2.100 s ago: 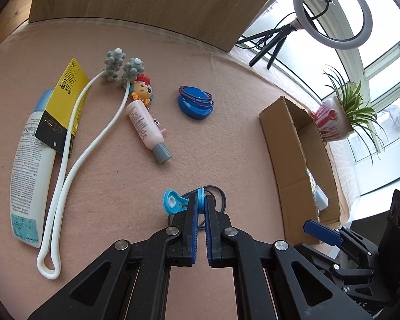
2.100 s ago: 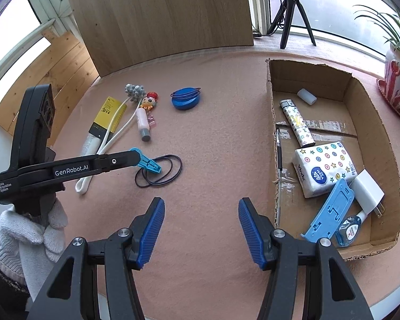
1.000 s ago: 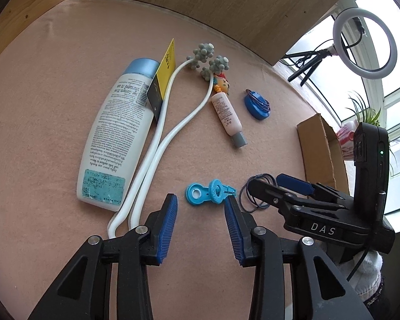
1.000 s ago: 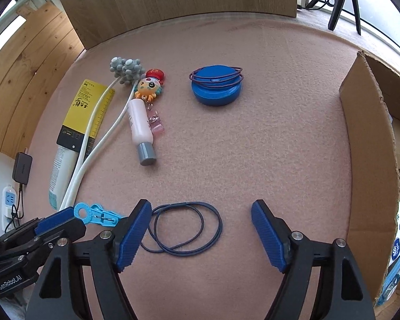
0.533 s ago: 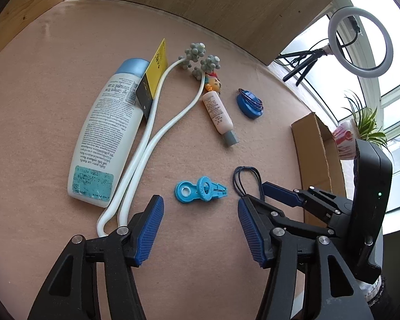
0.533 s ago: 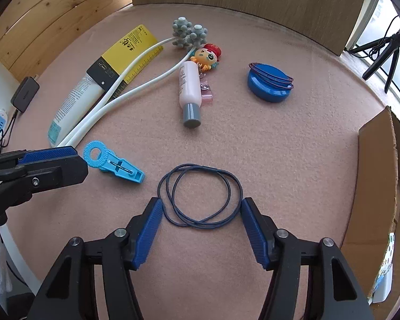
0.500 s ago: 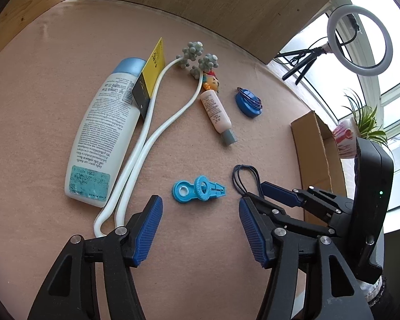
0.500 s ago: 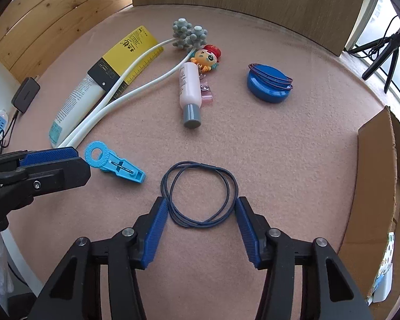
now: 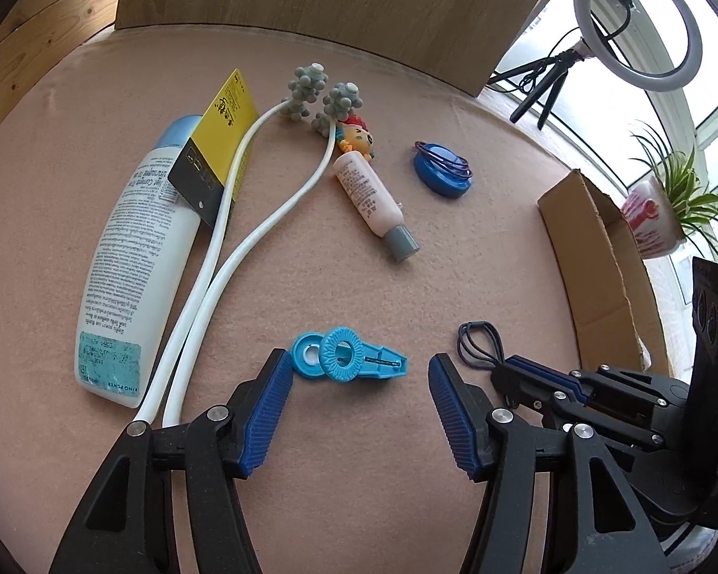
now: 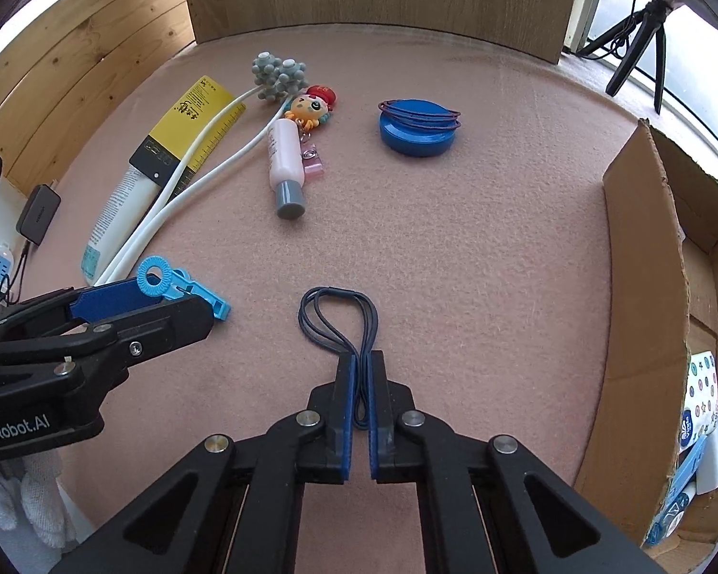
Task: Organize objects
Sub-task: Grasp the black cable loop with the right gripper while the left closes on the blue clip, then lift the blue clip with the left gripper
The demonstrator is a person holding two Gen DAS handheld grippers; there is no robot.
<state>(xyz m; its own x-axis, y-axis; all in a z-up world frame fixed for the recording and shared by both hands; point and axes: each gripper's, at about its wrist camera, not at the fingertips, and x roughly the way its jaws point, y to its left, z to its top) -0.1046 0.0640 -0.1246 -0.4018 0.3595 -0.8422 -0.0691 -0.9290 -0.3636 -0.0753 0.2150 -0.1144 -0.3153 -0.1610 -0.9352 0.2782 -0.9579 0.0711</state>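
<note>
A dark blue rubber band (image 10: 330, 290) lies on the pink felt, its loops squeezed narrow. My right gripper (image 10: 363, 358) is shut on its near end; in the left wrist view this gripper (image 9: 517, 363) sits at the right with the band (image 9: 476, 323) sticking out ahead. A light blue clip (image 9: 344, 358) lies flat just ahead of and between the fingertips of my left gripper (image 9: 359, 368). Its jaws are closing slightly and the pads do not touch the clip. The right wrist view shows the clip (image 10: 182, 284) beside the left gripper (image 10: 143, 306).
A cardboard box (image 10: 641, 287) with items inside stands at the right. Farther back lie a white bottle (image 9: 129, 258), a yellow ruler (image 9: 215, 143), a white corded massager (image 9: 263, 220), a pink tube (image 9: 371, 201), a doll keychain (image 9: 356, 136) and a blue lid (image 9: 443, 170).
My right gripper has closed on the rubber band, pinching its round loops narrow. My left gripper has let go of the blue clip, opened wide and shifted over the felt.
</note>
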